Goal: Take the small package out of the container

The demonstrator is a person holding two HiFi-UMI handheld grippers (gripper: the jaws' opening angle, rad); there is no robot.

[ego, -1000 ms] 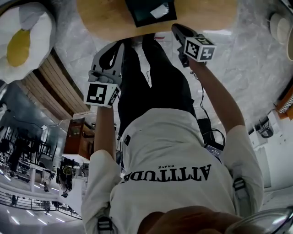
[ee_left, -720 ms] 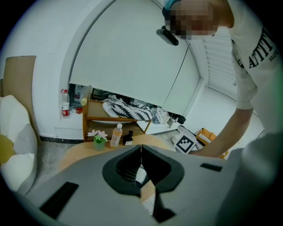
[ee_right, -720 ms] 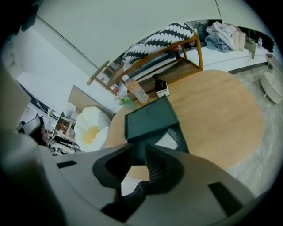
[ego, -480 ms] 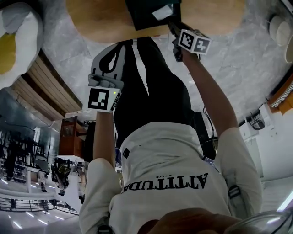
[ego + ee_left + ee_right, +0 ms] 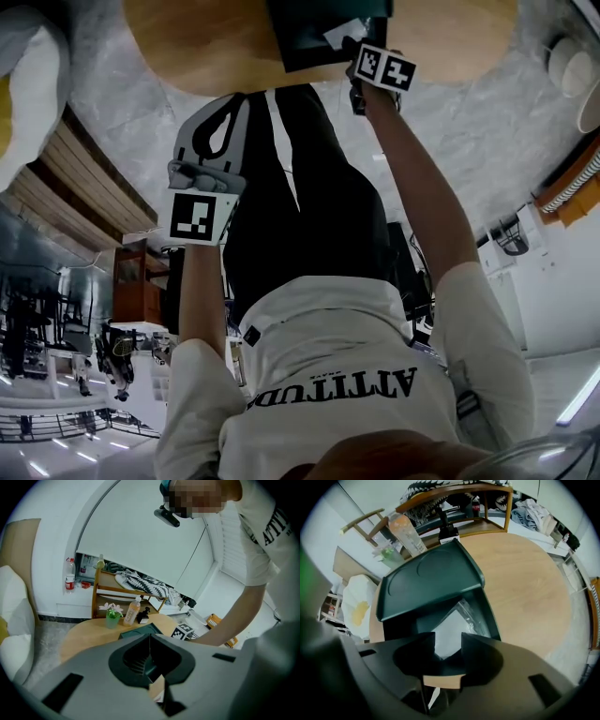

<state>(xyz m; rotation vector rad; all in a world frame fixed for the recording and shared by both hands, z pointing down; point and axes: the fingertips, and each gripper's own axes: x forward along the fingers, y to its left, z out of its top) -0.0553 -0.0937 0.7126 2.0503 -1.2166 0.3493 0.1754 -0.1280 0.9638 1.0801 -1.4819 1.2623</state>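
Observation:
A dark green container stands on the round wooden table with its lid raised. Inside lies the small white package in clear plastic. My right gripper hovers at the container's mouth with its jaws opening; the package shows in the gap beyond them and neither pad presses on it. From the head view, the right gripper reaches over the container. My left gripper hangs short of the table's near edge, shut and empty. In its own view, the left gripper faces the container.
At the table's far side stand a drink bottle, a small dark bottle and a cup of flowers. A wooden rack with cloth stands behind. A fried-egg cushion lies left of the table.
My right gripper has moved forward from the table's near edge to over the container. The left gripper has stayed in about the same place.

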